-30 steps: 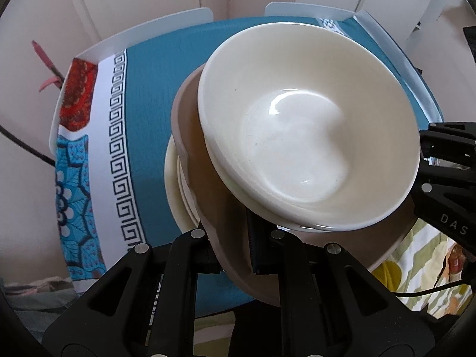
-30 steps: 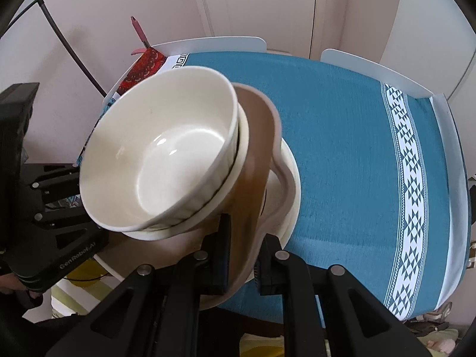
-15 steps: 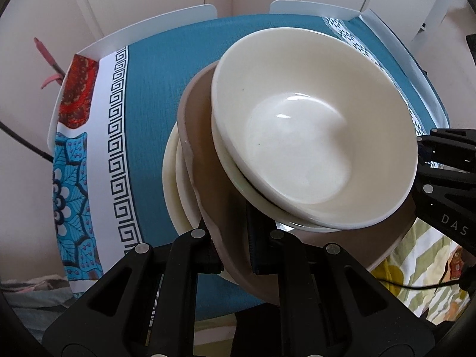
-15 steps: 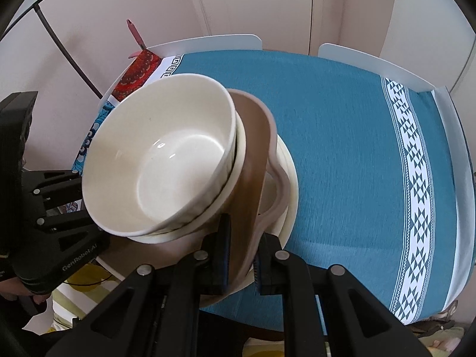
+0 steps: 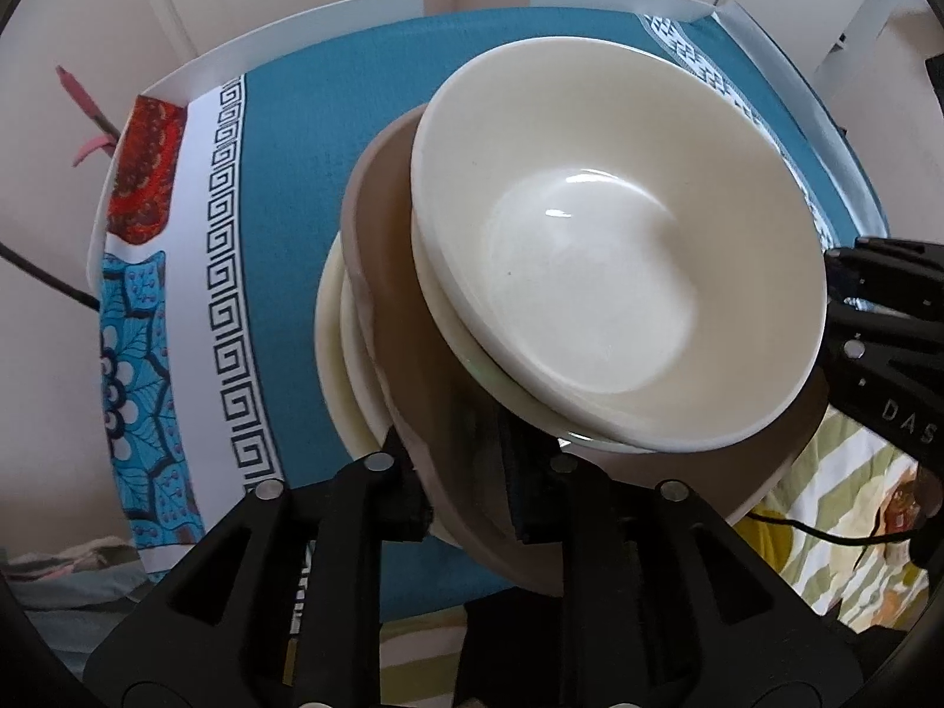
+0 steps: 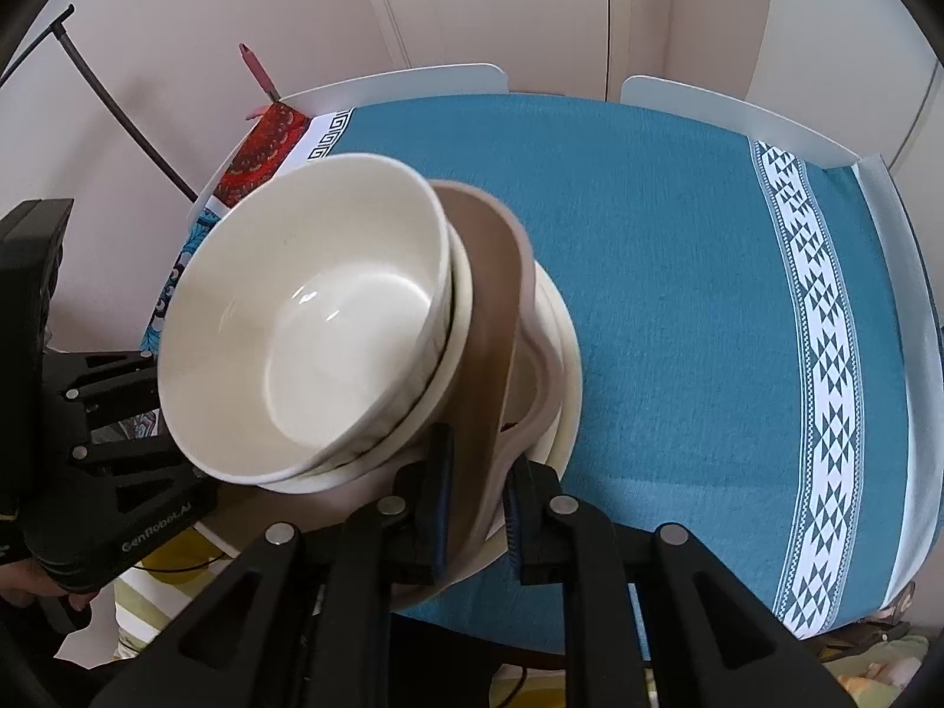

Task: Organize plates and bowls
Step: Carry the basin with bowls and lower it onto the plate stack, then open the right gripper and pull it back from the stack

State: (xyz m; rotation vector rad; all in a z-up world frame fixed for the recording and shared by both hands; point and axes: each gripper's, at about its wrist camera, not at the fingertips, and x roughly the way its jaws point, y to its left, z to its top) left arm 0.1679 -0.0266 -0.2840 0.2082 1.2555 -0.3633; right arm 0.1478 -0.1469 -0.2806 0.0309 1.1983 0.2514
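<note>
**Operator:** Nearest to my cameras, both grippers sit on the near rim of the brown round ceramic plate (image 5: 401, 354). My left gripper (image 5: 466, 489) has the rim between its pads, and its jaws are opening, only by a little. My right gripper (image 6: 478, 495) is closed down on the same rim, from the other side.

**Colleague:** What rides on it?

**Operator:** Two cream glossy ceramic bowls (image 5: 619, 271), one nested in the other. The brown plate leans over a pile of cream ceramic plates (image 5: 333, 354), which lies on the teal tablecloth (image 6: 678, 295). Whether it rests fully on the pile, I cannot tell.

**Colleague:** How will it handle?

**Operator:** I judge the load heavy, stiff and breakable. The glaze looks slippery, so the bowls may slide on the slope. I would take the rim at two opposite places and keep it level. Behind the table stand white chair backs (image 6: 413, 79) and a white door (image 6: 501, 0).
</note>
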